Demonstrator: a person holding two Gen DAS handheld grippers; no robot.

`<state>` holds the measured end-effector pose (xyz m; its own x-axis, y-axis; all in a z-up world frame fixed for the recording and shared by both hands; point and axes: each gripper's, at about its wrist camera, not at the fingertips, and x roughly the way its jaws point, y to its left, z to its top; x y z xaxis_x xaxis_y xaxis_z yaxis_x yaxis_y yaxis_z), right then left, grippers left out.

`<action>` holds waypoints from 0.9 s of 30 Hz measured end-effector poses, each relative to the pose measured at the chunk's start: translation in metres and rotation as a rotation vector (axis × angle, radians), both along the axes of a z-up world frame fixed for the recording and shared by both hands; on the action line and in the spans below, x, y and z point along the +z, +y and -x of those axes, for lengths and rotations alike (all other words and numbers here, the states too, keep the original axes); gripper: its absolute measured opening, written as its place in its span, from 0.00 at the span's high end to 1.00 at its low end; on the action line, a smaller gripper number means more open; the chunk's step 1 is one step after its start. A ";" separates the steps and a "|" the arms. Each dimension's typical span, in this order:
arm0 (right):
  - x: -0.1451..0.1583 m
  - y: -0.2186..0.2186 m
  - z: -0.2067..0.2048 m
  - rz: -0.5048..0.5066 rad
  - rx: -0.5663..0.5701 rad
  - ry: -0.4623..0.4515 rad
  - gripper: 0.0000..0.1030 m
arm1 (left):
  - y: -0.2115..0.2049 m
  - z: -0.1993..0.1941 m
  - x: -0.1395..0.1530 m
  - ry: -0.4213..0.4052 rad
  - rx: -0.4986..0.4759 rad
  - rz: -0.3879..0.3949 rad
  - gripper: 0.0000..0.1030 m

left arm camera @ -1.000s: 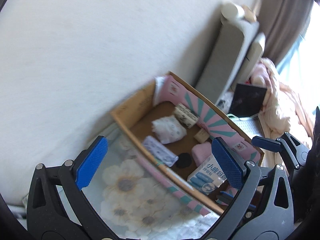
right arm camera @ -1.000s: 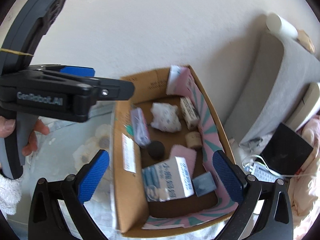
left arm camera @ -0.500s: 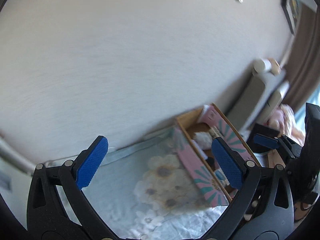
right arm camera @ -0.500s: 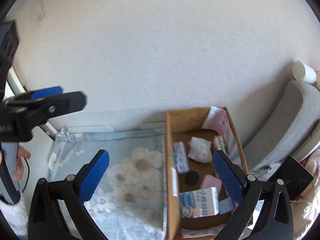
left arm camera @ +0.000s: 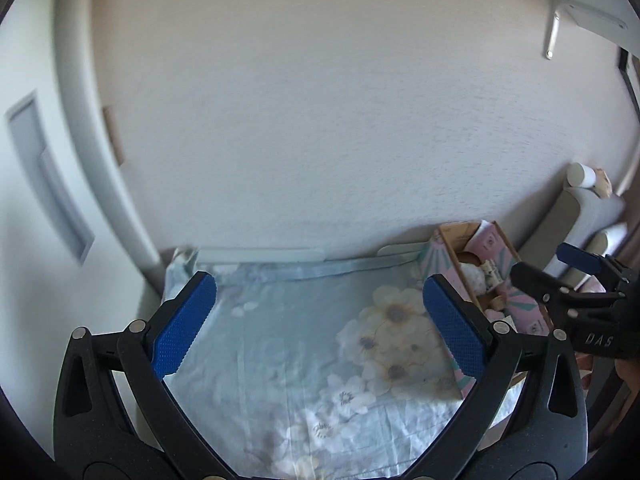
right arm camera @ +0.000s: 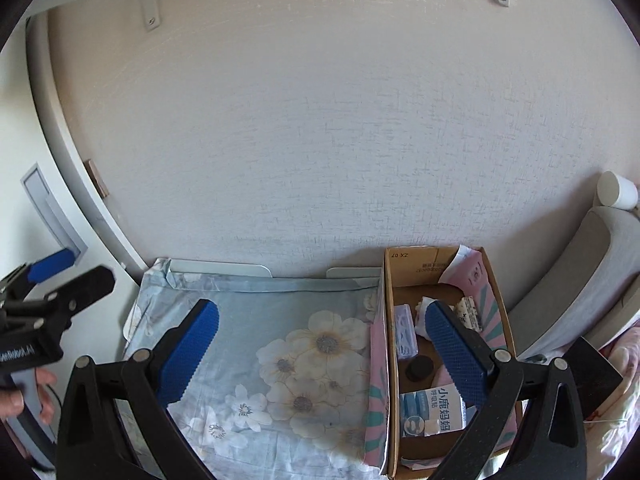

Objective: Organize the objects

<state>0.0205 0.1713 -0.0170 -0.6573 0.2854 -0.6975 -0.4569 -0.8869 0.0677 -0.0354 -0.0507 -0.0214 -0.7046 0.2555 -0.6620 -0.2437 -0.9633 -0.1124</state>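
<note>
Pale textured wall (right arm camera: 320, 140) fills the background of both wrist views, with a white shelf bracket (right arm camera: 148, 4) screwed high on it. At far left in the right wrist view, a hand (right arm camera: 24, 394) grips the handle of the left gripper (left arm camera: 316, 328), which is held above the left part of a light blue floral cloth (right arm camera: 280, 360) covering the surface; its blue-padded fingers (left arm camera: 182, 326) stand wide apart with nothing between them, and only the cloth shows beyond them. Large cream flowers are printed on the middle and right of the cloth. The right gripper (right arm camera: 320, 352) hangs above the cloth's right part and the box beside it, its fingers (right arm camera: 188, 350) likewise spread wide and empty. Against the wall, at the right edge of the cloth, sits an open cardboard box (right arm camera: 390, 344) with pink and teal striped paper on its outer sides. Inside it lie a clear flat packet (right arm camera: 405, 332) along the left wall, a black round object (right arm camera: 420, 367) nearer the camera, a white and blue carton with printed characters (right arm camera: 432, 408) at the near end, a pink pack (right arm camera: 474, 274) leaning in the far right corner, and a small patterned packet (right arm camera: 472, 314) by the right wall. Right of the box stands a grey cushioned backrest (right arm camera: 592, 280) with a white cylinder (right arm camera: 616, 190) on top.
</note>
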 end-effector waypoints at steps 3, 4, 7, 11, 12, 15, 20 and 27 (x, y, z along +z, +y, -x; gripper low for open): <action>-0.008 -0.004 -0.004 -0.012 -0.017 -0.006 0.00 | -0.007 -0.007 -0.010 -0.001 0.032 -0.010 0.00; -0.008 -0.004 -0.005 -0.014 -0.021 -0.011 0.00 | -0.008 -0.008 -0.012 -0.011 0.034 -0.014 0.00; -0.013 -0.002 -0.006 0.003 -0.023 -0.028 0.00 | -0.011 -0.011 -0.012 -0.015 0.030 -0.011 0.00; -0.014 -0.002 -0.007 -0.006 -0.035 -0.033 0.00 | -0.006 -0.009 -0.014 -0.023 0.027 -0.013 0.00; -0.014 -0.002 -0.008 -0.002 -0.039 -0.033 0.00 | -0.005 -0.008 -0.014 -0.024 0.024 -0.012 0.00; -0.012 -0.004 -0.009 -0.012 -0.045 -0.033 0.00 | -0.002 -0.008 -0.015 -0.018 0.019 -0.001 0.00; -0.014 0.000 -0.009 -0.004 -0.061 -0.038 0.00 | 0.001 -0.007 -0.017 -0.025 0.004 0.001 0.00; -0.013 0.001 -0.008 -0.007 -0.062 -0.036 0.00 | 0.004 -0.005 -0.017 -0.022 -0.004 0.005 0.00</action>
<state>0.0288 0.1725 -0.0305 -0.6127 0.3298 -0.7182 -0.5133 -0.8571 0.0443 -0.0303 -0.0463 -0.0383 -0.6890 0.2550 -0.6784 -0.2455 -0.9628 -0.1126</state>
